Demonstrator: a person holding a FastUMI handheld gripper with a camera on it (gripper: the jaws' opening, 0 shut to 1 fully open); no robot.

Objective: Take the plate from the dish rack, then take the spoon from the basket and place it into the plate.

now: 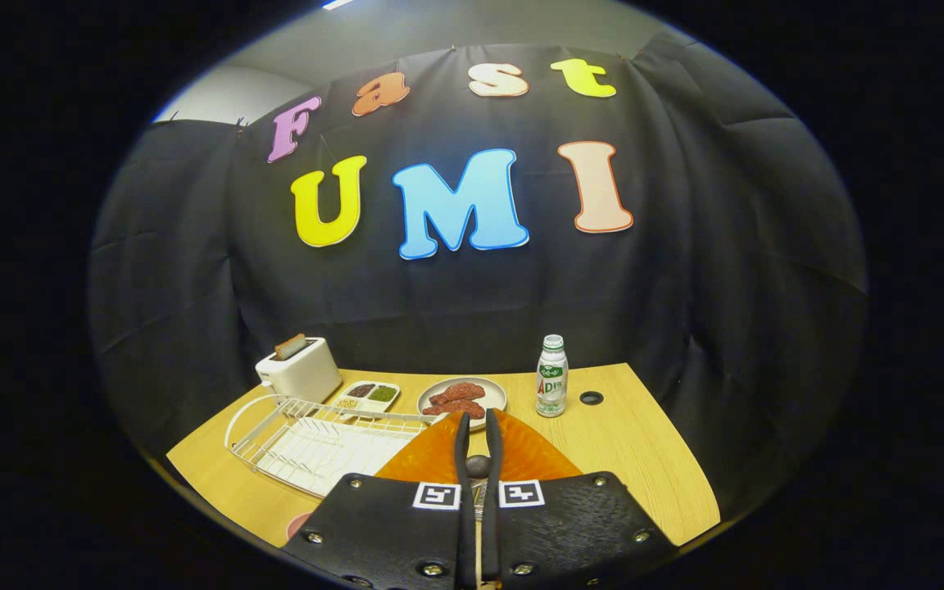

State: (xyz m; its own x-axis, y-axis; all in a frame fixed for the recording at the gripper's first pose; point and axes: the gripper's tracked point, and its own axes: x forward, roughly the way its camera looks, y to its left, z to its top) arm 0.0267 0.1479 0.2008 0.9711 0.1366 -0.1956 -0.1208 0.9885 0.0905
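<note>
tool [478, 430] pinching orange plate [521, 455] | dish rack [316, 442] beside | meat dish [462, 395], bottle [552, 376] beyond

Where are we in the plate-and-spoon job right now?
Plate step looks done: the orange plate lies on the table, beside the dish rack, not in it. In hand: the gripper has its jaws nearly closed on what appears to be the spoon, held over the plate. Left: let the spoon go into the plate. The basket's state I can't judge.
</note>
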